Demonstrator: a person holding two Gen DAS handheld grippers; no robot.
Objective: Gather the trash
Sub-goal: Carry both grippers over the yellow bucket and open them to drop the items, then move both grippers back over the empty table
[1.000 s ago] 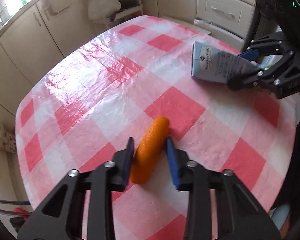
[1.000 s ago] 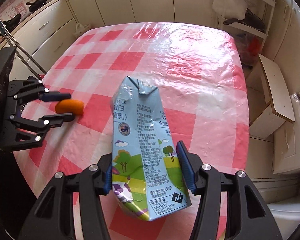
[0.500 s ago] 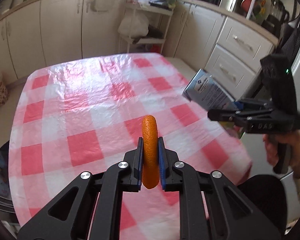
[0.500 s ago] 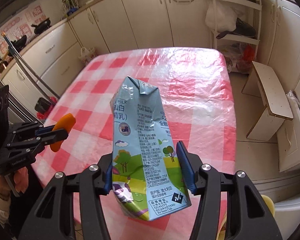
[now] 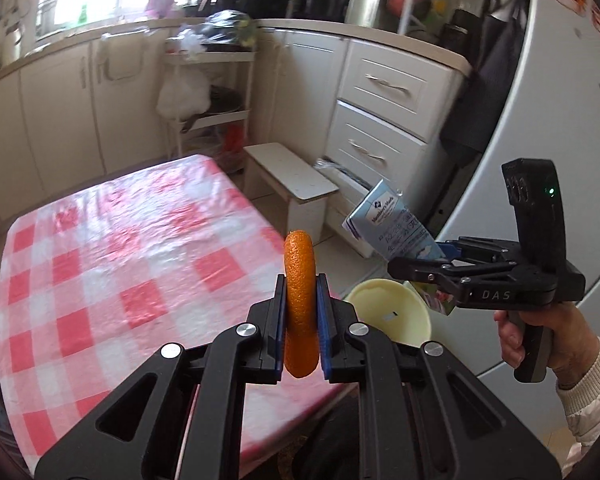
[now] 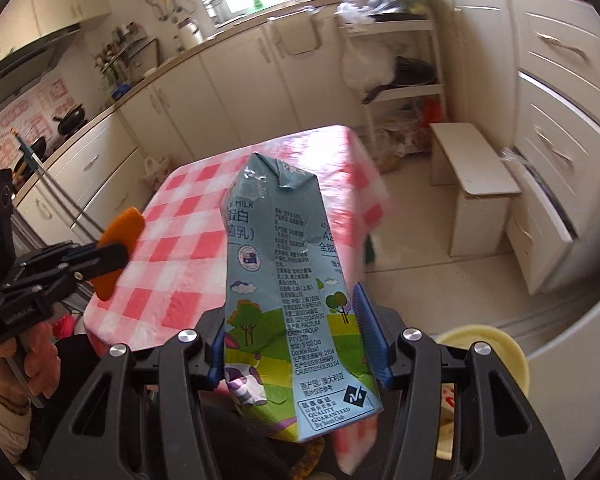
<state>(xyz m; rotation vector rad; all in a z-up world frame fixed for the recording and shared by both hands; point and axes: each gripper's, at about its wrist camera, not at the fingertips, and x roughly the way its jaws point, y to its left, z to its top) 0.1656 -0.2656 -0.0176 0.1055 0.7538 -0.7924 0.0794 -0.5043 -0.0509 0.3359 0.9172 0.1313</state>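
Left gripper point(image 5: 301, 322): fingers closed tight on the orange peel point(image 5: 299, 304), which stands on edge between the blue pads and sticks out past the fingertips.
Right gripper point(image 6: 296, 342): fingers closed on the milk carton point(image 6: 290, 292), gripping its lower half; the folded top points away from the fingers, tilted slightly left.
Both loads: held in the air, off the surface.
Bin point(image 5: 388, 312): pale yellow and round, just beyond the left fingers to their right, below the carton and the right gripper point(image 5: 416, 258); in the right wrist view its rim point(image 6: 500, 346) shows low, right of the fingers.
Surface point(image 5: 112, 264): red and white checked cloth, ahead and left of the left fingers; behind the carton in the right wrist view.
Stool point(image 5: 290, 178): white, on the floor past the far right corner of the surface.
Drawers point(image 5: 384, 120): white, farther back on the right.
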